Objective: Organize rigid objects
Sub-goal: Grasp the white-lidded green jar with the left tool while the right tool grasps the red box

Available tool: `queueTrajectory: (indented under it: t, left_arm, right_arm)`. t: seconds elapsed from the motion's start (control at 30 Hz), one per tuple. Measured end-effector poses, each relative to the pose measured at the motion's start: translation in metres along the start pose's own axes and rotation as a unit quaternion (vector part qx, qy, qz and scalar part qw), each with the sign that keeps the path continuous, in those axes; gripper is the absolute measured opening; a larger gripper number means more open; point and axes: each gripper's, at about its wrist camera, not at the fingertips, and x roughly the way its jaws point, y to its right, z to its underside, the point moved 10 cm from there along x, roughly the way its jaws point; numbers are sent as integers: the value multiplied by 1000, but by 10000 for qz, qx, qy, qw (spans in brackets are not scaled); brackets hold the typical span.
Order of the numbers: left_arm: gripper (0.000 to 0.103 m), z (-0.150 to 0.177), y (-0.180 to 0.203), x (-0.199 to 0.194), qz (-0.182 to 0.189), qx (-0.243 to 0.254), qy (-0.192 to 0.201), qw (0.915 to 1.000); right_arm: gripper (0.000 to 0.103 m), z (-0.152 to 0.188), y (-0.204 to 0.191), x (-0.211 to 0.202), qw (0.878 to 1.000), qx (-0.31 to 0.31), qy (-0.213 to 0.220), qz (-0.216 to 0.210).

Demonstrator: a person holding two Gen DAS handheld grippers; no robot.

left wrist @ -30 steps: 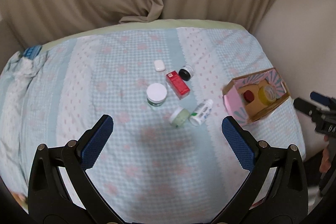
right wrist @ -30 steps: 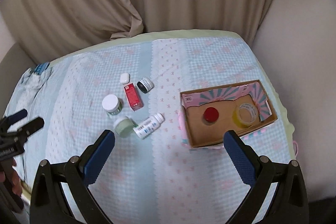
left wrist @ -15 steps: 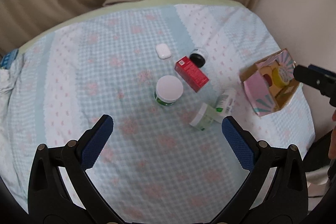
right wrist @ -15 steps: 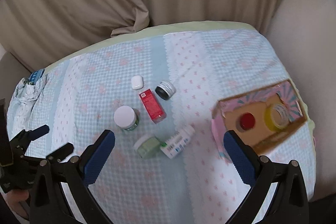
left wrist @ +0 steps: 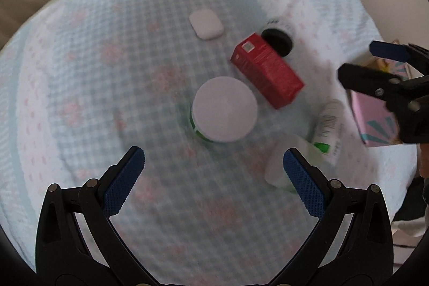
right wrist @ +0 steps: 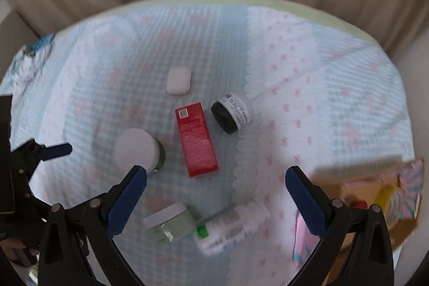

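Two handheld grippers hover over a bed covered with a pale blue checked bedspread [left wrist: 107, 71] with pink motifs. The left gripper [left wrist: 214, 161] has its blue-padded jaws spread wide and empty. Just ahead of it, centred between the jaws, stands a white-lidded jar [left wrist: 224, 113] with a green label. Beyond the jar to the right lies a red box [left wrist: 268, 71], with a black-lidded jar [left wrist: 277, 40] on its side touching the box's far end, and a white earbud case [left wrist: 206, 23] farther ahead. Near the right fingertip lie a pale green jar [left wrist: 288, 160] and a white bottle [left wrist: 329, 129], side by side. The right gripper [right wrist: 215, 177], also wide and empty, has the red box just ahead between its jaws. A cardboard box [right wrist: 380, 200] with a patterned rim sits to its right, its contents blurred.
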Motion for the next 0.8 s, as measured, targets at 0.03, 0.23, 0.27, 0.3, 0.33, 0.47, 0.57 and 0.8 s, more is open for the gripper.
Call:
queueTrajectory:
  t: [0.03, 0.23, 0.27, 0.3, 0.33, 0.47, 0.57, 0.8]
  left_arm:
    - [103, -1, 0, 8, -3, 3, -34, 10000]
    - [103, -8, 3, 55, -154, 123, -34, 9998]
    - [103, -10, 4, 59, -184, 138, 5, 9997]
    - [103, -11, 5, 64, -200, 147, 50, 9997]
    - [101, -13, 6, 69, -190, 149, 87, 9997]
    - [86, -18, 8, 84, -216, 167, 164, 9995]
    - [79, -24, 7, 91, -338, 248, 231, 9989]
    - [70, -29, 13, 88, -405, 419, 330, 9978]
  right_arm:
    - [102, 0, 0, 12, 10000, -59, -77, -15]
    - [89, -1, -5, 79, 9975, -445, -533, -97]
    - [88, -2, -7, 88, 9969, -537, -561, -108]
    - [87, -3, -8, 94, 9965, -599, -576, -111]
    - [84, -4, -10, 102, 9956, -705, -609, -102]
    - [72, -6, -18, 124, 9929, -936, -727, -146]
    - [66, -5, -21, 134, 9919, -967, -810, -130]
    - [38, -3, -35, 127, 9899, -1175, -778, -136]
